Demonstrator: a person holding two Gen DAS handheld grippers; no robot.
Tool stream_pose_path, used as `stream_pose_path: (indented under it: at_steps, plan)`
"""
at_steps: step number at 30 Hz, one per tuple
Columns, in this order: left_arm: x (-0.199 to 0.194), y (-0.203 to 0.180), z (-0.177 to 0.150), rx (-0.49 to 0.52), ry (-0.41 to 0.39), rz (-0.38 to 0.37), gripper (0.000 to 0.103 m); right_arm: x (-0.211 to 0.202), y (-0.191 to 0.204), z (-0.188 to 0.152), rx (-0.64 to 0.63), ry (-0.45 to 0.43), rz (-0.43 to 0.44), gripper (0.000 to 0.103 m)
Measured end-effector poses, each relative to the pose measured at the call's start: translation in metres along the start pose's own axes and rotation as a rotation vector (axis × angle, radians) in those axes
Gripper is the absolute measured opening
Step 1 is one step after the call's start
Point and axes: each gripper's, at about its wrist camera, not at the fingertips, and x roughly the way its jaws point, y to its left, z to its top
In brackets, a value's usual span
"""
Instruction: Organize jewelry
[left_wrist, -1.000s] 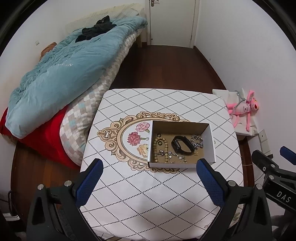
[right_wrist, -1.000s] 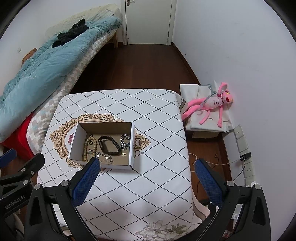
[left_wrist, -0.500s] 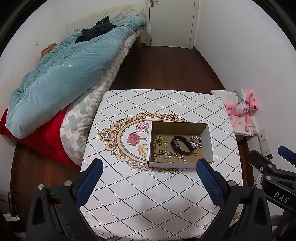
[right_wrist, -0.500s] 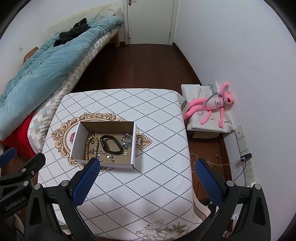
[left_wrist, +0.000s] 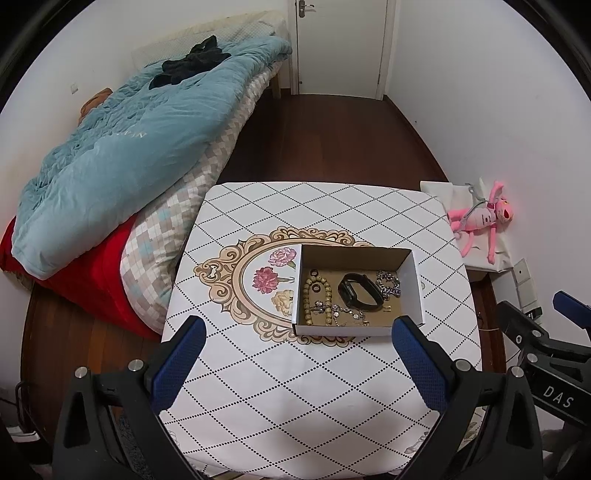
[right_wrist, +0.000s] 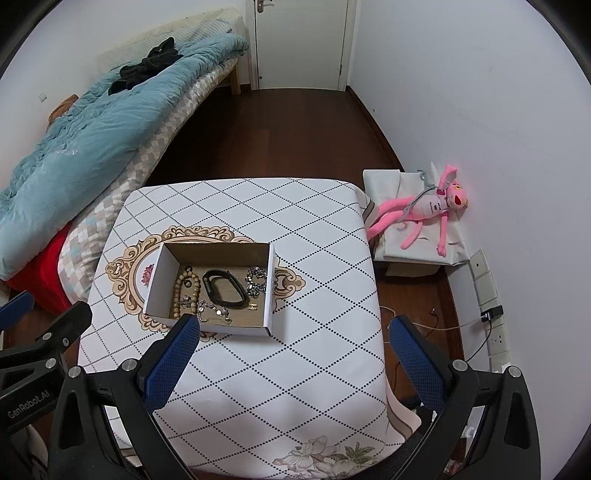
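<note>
An open white cardboard box (left_wrist: 416, 284) (right_wrist: 271, 288) sits on a small table with a diamond-patterned cloth (left_wrist: 314, 387) (right_wrist: 295, 369). In the box lie a black wristband (left_wrist: 360, 291) (right_wrist: 223, 288), a beige bead bracelet (left_wrist: 317, 299) (right_wrist: 181, 291), a silver chain bracelet (left_wrist: 388, 283) (right_wrist: 255, 281), small dark rings and a thin chain. My left gripper (left_wrist: 297, 363) is open and empty, held above the table's near side. My right gripper (right_wrist: 291, 356) is open and empty, above the table to the right of the box.
A bed with a blue quilt (left_wrist: 122, 147) (right_wrist: 85, 136) stands left of the table. A pink plush toy (left_wrist: 480, 218) (right_wrist: 424, 210) lies on a white box by the right wall. Wall sockets and a cable (right_wrist: 491, 314) are at the right. A door (left_wrist: 340, 44) is at the back.
Both grippers have drawn slightly back and up; the table and box look a little farther away. The box and its jewelry have not moved.
</note>
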Motion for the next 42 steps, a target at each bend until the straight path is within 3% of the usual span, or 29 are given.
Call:
stream_pose_path:
  at_steps: [42]
  plan:
    - [0.0037, 0.0041, -0.0013, 0.001, 0.004, -0.007, 0.103, 0.0007, -0.0005, -0.0012, -0.022, 0.008, -0.009, 0.103]
